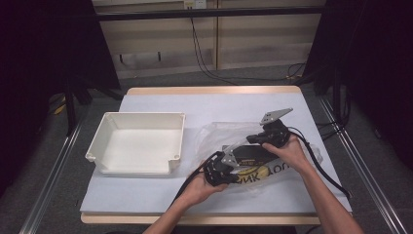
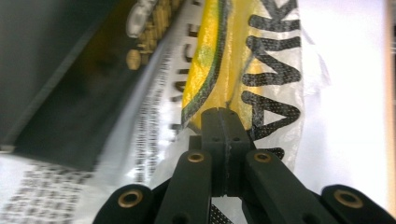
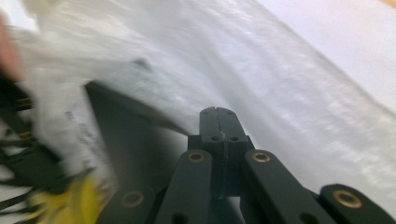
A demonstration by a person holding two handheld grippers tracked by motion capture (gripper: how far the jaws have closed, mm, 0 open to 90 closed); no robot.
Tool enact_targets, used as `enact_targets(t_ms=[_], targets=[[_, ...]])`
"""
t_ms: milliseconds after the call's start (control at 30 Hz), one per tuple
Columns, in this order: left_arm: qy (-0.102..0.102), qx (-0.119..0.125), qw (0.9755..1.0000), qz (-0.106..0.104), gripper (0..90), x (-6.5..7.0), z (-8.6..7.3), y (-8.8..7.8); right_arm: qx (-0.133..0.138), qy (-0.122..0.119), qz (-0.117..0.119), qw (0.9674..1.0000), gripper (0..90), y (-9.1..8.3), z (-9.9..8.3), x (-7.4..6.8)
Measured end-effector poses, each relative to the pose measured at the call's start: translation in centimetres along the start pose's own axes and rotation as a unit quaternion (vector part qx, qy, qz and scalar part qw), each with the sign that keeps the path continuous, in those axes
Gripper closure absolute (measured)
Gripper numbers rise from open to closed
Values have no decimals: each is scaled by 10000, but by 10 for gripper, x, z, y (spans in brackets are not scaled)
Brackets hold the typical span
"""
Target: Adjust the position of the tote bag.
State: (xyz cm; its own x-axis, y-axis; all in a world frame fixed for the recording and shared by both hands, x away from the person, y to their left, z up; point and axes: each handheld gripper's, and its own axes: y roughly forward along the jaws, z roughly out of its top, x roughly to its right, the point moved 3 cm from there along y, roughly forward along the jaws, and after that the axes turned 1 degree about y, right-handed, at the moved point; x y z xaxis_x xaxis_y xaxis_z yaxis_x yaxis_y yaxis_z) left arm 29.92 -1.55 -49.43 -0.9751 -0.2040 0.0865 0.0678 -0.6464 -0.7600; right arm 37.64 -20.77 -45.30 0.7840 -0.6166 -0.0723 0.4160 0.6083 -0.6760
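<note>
A clear plastic bag [image 1: 229,134] with black lettering lies on the white table cover [image 1: 160,102], right of centre. Inside it are a black box [image 1: 251,155] and a yellow item [image 1: 255,172]. My left gripper [image 1: 236,169] sits at the bag's near left end. In the left gripper view the left gripper [image 2: 219,112] is shut, with the printed film [image 2: 275,70] and the yellow item [image 2: 210,56] bunching toward its tip. My right gripper [image 1: 246,145] comes in from the bag's far right. In the right gripper view the right gripper [image 3: 218,112] is shut, with the bag's film [image 3: 261,79] gathered at its tip.
A shallow white tray [image 1: 141,116] stands to the left of the bag, about a hand's width from my left gripper. Black cables [image 1: 321,165] trail from both grippers toward the table's near edge. Metal rails [image 1: 360,161] run along both sides of the table.
</note>
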Motion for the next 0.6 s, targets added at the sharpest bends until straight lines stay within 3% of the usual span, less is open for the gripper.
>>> enact_targets(t_ms=[100,133,333,433,600], targets=[[75,5,10000,-58,900,6,-2,-1,-84,80,12,9999,900,6,-2,7],[91,6,9999,-88,900,7,-3,-2,-241,75,-115,9996,900,11,-3,11],[147,-10,9997,-169,900,8,-5,-4,-346,176,-111,9992,900,14,-2,30],[211,-49,9996,-166,900,11,-7,-5,-725,113,-216,9971,900,18,-9,40],[256,-87,9994,-212,900,14,-9,-8,-790,114,-190,9966,900,22,-13,43]])
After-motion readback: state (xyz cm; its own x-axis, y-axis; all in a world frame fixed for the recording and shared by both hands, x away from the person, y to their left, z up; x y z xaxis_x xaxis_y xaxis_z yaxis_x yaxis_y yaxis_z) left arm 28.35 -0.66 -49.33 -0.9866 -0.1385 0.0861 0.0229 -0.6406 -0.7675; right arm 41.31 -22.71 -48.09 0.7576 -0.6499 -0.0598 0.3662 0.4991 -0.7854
